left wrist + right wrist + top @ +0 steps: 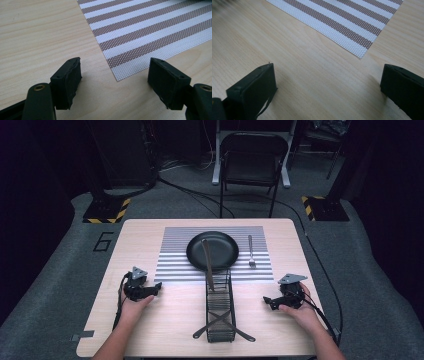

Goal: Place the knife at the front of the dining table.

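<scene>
A black plate point(226, 251) sits on a striped placemat point(172, 262) at the middle of the wooden table point(135, 240). A fork point(250, 251) lies on the mat to the right of the plate. A long brown utensil point(207, 262) leans from a black wire caddy point(220, 312) up over the plate. Two dark utensils point(244, 336) cross at the caddy's near end. My left gripper point(156, 287) point(115, 77) rests open on the table by the mat's near left corner point(117, 78). My right gripper point(267, 301) point(327, 82) rests open right of the caddy, with the mat's corner point(360, 56) ahead.
A black folding chair point(252, 160) stands on the grey floor behind the table. Cables point(200, 195) run over the floor there. Two yellow-and-black striped stand bases point(105, 212) flank the far corners. Bare wood lies between each gripper and the caddy.
</scene>
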The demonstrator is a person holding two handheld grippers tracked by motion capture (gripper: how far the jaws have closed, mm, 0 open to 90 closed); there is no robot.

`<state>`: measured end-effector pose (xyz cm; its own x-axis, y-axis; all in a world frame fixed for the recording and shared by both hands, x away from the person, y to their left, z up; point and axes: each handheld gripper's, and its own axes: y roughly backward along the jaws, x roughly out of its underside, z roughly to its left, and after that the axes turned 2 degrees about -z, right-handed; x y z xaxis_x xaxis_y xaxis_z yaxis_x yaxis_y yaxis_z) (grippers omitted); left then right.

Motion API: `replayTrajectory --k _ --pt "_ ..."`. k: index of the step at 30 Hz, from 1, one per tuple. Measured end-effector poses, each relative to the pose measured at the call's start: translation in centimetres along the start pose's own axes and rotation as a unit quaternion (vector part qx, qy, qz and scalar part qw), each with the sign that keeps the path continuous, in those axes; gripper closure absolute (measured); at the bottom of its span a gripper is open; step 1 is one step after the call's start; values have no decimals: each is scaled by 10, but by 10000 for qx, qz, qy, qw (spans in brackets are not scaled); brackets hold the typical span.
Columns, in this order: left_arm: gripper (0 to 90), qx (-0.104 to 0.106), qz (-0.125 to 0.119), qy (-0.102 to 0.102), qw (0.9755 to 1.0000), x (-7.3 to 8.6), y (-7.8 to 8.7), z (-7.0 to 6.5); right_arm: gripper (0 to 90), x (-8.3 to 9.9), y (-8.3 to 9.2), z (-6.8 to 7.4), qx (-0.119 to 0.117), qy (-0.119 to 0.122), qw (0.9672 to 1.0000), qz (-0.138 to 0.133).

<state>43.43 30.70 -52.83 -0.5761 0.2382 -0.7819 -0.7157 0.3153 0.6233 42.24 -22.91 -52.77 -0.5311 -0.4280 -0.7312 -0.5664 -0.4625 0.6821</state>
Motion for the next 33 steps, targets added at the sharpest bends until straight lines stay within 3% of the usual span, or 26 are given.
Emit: replayTrajectory --k 8,18,23,25,29,30,33 --pt "325 57 30 14 10000 0 2 1 0 0 0 0 0 0 10000 1" --pt "377 131 74 173 9997 -1 5 3 0 0 0 1 3 -31 10000 4" --pt "397 84 35 198 9998 -1 6 3 0 0 0 1 3 -33 10000 4" --pt "408 109 45 135 9998 -3 10 3 0 0 0 1 4 -34 10000 5" --pt "432 183 -77 220 9996 -4 14 2 0 0 0 1 4 -33 10000 4" --pt "435 269 10 257 9993 -8 16 1 0 0 0 1 4 -34 10000 4" --pt "451 283 -56 237 9993 -16 22 -4 0 0 0 1 4 -33 10000 4"
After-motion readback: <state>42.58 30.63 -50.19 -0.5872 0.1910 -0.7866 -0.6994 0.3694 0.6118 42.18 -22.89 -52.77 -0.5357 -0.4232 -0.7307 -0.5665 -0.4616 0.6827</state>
